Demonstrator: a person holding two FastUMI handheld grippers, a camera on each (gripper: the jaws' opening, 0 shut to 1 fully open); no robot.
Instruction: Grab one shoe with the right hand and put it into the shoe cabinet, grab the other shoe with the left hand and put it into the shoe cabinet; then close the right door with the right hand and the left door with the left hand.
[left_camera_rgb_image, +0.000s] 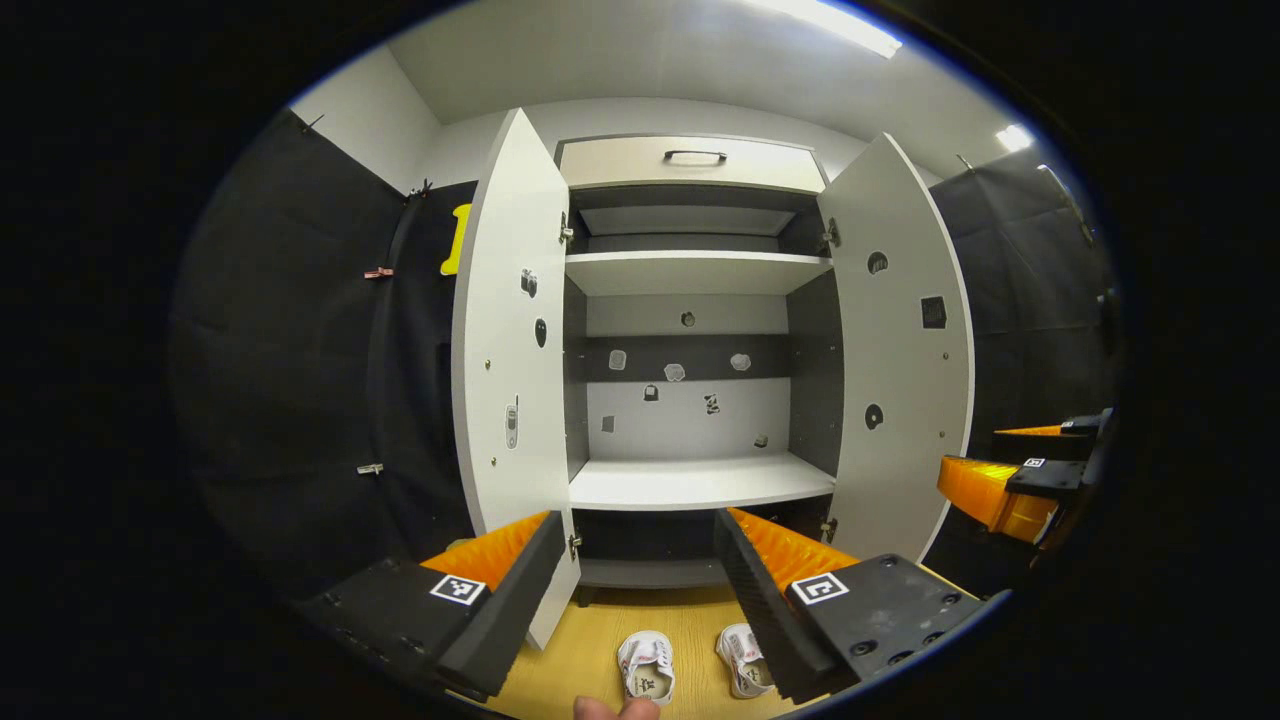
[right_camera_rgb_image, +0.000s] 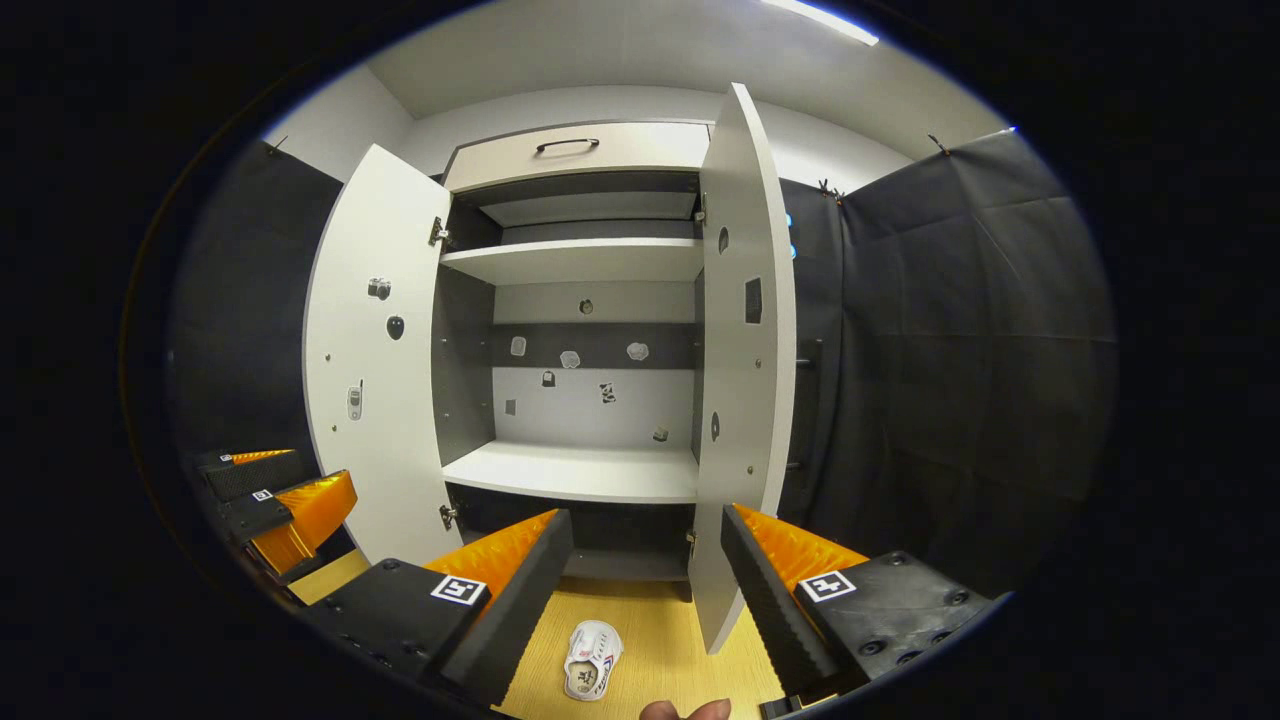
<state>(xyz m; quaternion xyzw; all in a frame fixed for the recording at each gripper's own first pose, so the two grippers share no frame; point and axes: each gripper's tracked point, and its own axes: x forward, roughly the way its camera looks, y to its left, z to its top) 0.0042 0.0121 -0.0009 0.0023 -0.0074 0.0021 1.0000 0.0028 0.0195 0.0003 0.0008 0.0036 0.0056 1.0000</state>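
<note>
Nothing done yet: both shoes (left_camera_rgb_image: 645, 668) (left_camera_rgb_image: 742, 658) are seen on the floor (left_camera_rgb_image: 600, 640) at 6 o'clock, likely untouched. Shoe cabinet (left_camera_rgb_image: 690, 480) shelves are bare, both doors (left_camera_rgb_image: 510, 340) (left_camera_rgb_image: 905, 340) open. Left gripper (left_camera_rgb_image: 640, 590) and right gripper (right_camera_rgb_image: 645, 590) are held apart, clamped on nothing.

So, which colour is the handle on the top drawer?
Black; the handle on the pale drawer shows best in the left gripper view.

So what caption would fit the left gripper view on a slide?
Open tongs face the open shoe cabinet, two white shoes waiting on the floor below.
</note>
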